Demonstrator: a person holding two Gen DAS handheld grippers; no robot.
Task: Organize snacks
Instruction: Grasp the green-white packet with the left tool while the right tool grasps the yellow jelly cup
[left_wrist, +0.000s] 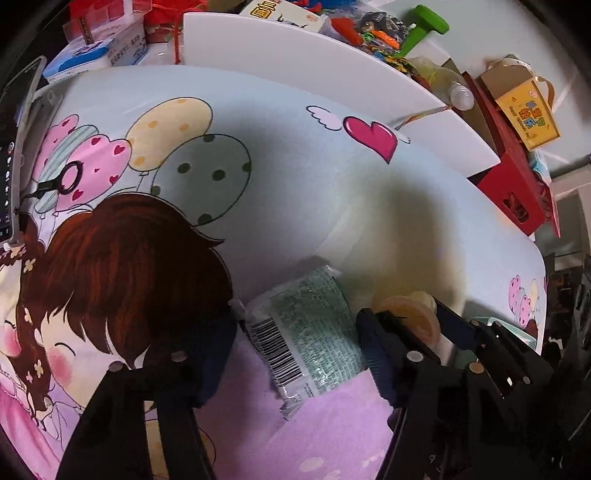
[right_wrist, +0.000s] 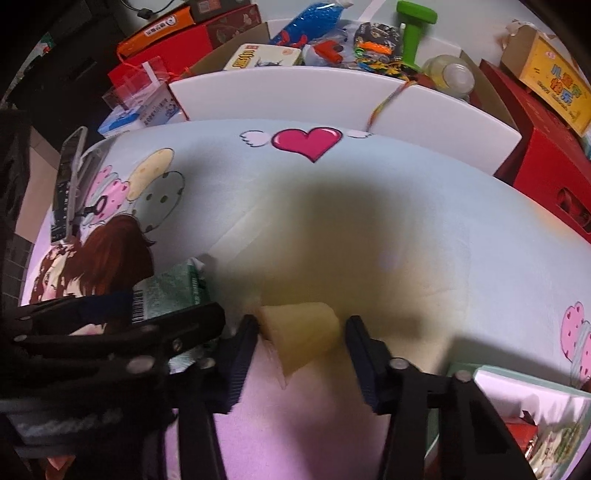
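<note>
Left gripper (left_wrist: 299, 339) astride barcoded green packet (left_wrist: 306, 332), right gripper (right_wrist: 301, 345) pinching jelly cup (right_wrist: 301, 334)

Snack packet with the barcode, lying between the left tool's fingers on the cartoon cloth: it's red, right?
Not red. The snack packet with the barcode, lying between the fingers of the left gripper on the cartoon cloth, is green, as the left wrist view shows.

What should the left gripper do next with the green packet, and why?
Probably squeeze shut on it. The left gripper already has a finger on each side of the packet, which lies flat on the cloth, but a firm pinch isn't clear yet.
</note>
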